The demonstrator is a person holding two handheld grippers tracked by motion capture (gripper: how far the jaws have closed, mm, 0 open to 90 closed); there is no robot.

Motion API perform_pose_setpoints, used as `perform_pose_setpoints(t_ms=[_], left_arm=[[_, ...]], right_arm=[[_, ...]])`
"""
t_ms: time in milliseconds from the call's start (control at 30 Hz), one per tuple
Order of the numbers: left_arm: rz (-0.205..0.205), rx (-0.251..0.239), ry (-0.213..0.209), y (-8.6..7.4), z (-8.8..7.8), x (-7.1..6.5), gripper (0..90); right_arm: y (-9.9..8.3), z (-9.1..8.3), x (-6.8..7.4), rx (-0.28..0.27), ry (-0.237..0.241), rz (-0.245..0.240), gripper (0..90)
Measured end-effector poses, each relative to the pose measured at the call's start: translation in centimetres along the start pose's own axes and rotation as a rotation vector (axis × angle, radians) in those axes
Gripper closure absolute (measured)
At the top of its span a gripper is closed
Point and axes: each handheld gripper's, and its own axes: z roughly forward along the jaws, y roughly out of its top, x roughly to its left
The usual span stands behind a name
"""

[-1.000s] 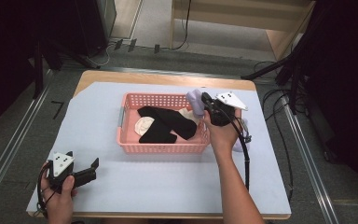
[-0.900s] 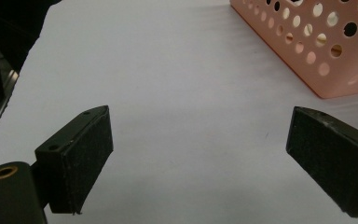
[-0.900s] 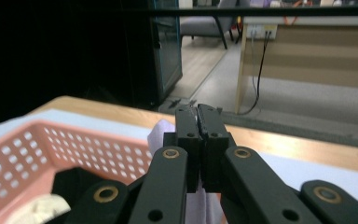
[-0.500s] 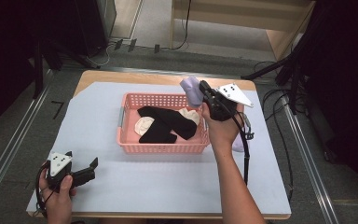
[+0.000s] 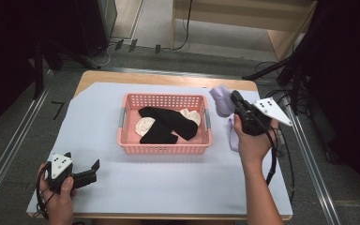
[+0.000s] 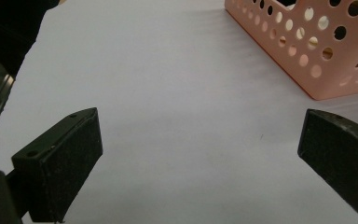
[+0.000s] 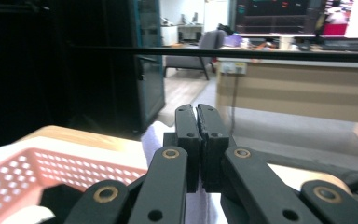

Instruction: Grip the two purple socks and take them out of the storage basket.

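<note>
A pale lilac sock (image 5: 223, 101), soft and limp, hangs pinched in the right gripper (image 5: 236, 99), draping beside the pink basket (image 5: 163, 149) at its 3 o'clock side, just above the table's white cover (image 5: 168, 187); its lower end seems to trail behind the hand, though that part is hard to read. In the right gripper view the black jaws stand clenched together on the cloth. The basket is perforated plastic, rectangular, holding black socks (image 5: 166, 124) and cream ones (image 5: 144, 126). At 7 o'clock the left gripper (image 5: 91, 171) rests low, jaws spread wide and empty.
</note>
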Motion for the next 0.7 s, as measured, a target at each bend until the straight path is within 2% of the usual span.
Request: perform_pose_setpoints(t_ms=[100, 300, 500, 567, 633, 700], left_arm=[[0.026, -0.011, -0.007, -0.1, -0.2, -0.2, 0.0], [0.028, -0.024, -0.008, -0.1, -0.3, -0.2, 0.0], [0.031, -0.027, -0.010, -0.1, -0.4, -0.3, 0.0], [0.033, -0.030, -0.011, -0.2, -0.3, -0.3, 0.0], [0.034, -0.029, -0.011, -0.2, -0.4, -0.3, 0.0], [0.034, -0.027, -0.014, -0.2, -0.4, -0.3, 0.0]], right_arm=[[-0.8, -1.3, -1.6, 0.010, -0.037, 0.008, 88.9], [-3.1, -3.1, -3.7, 0.037, -0.078, 0.036, 88.9], [-6.0, -3.7, -4.2, 0.091, -0.079, 0.076, 88.9], [-6.9, -3.5, -4.2, 0.113, -0.073, 0.075, 88.8], [-7.9, -3.3, -4.5, 0.136, -0.091, 0.074, 88.3], [-8.7, -3.2, -5.0, 0.154, -0.140, 0.072, 83.6]])
